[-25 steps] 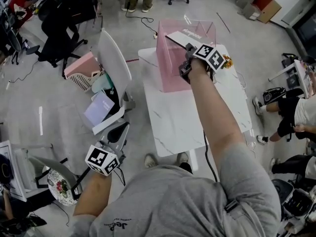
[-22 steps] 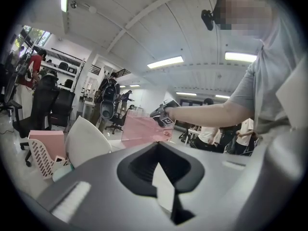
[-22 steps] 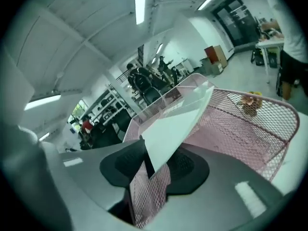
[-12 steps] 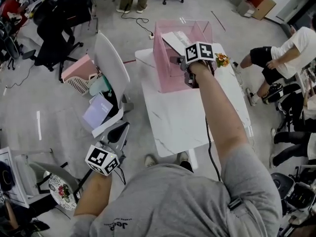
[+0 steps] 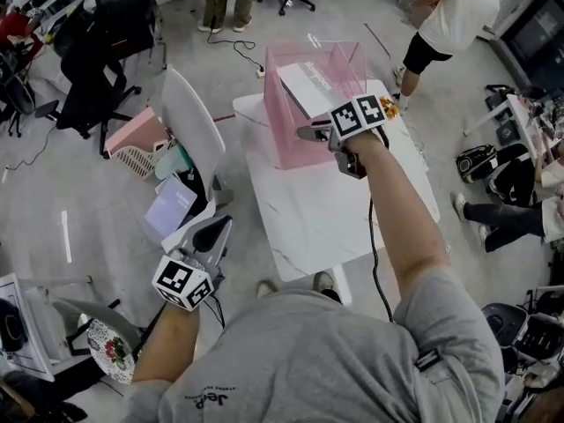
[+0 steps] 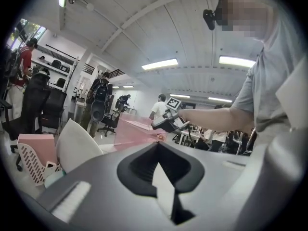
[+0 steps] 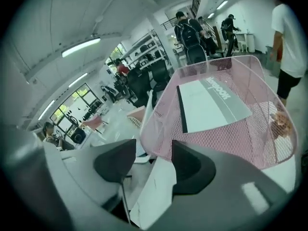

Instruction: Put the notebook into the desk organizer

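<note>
Lying on a slant inside the pink mesh desk organizer [image 5: 286, 144], the notebook [image 5: 310, 89] now rests on its own, white cover up, and nothing touches it. A second ago your right gripper [image 5: 319, 134] was clamped on its near edge and holding it over the organizer. Since then you have let go. The right gripper view shows the jaws standing apart with only tabletop between them, and the notebook sits beyond the mesh wall, clear of both pads. The gripper has also drawn back, from over the rim to just outside the organizer's near wall.

For the task, that reads as the placing being done: the notebook is in the organizer and you have released it. It leans rather than lies flat, and I cannot tell whether its lower edge has reached the bottom, so check that it is settled before you move off.

The organizer stands at the far end of the white marbled tabletop [image 5: 335, 218], which is otherwise nearly bare. Your left gripper [image 5: 211, 241] has not moved. It hangs low at your left beside the white chair [image 5: 198, 122], its jaws together on nothing, taking no part in this
</note>
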`<control>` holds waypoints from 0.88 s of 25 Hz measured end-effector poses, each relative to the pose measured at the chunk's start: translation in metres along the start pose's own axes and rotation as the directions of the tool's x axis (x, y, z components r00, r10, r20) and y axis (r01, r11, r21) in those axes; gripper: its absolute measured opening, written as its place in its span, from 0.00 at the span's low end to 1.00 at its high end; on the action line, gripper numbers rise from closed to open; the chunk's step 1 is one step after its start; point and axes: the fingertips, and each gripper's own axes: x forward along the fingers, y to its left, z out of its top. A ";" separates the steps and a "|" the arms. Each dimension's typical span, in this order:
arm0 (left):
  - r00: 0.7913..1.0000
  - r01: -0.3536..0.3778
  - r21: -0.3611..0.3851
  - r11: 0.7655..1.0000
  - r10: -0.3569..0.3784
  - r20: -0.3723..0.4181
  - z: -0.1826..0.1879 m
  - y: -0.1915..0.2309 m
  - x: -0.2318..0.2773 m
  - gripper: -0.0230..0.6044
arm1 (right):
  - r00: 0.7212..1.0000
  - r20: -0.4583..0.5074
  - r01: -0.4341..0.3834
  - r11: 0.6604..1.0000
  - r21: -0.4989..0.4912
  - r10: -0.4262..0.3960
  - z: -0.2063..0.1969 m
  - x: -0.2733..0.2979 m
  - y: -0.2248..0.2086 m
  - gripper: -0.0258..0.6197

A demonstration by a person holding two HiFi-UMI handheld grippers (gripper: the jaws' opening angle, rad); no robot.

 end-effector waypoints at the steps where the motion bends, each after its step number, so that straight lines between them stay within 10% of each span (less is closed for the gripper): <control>1: 1.000 0.003 0.005 1.000 -0.003 0.004 0.003 0.000 0.001 0.13 | 0.999 0.051 -0.016 1.000 -0.014 0.017 0.003 -0.007 0.005 0.40; 14: 0.997 0.026 0.047 0.999 -0.030 0.073 0.061 -0.035 0.045 0.13 | 0.868 0.478 0.022 0.953 -0.303 0.133 0.005 -0.141 0.046 0.38; 22: 0.993 -0.066 0.066 0.996 0.059 0.102 0.071 -0.100 0.100 0.13 | 0.825 0.529 0.050 0.907 -0.418 0.199 -0.044 -0.227 0.001 0.07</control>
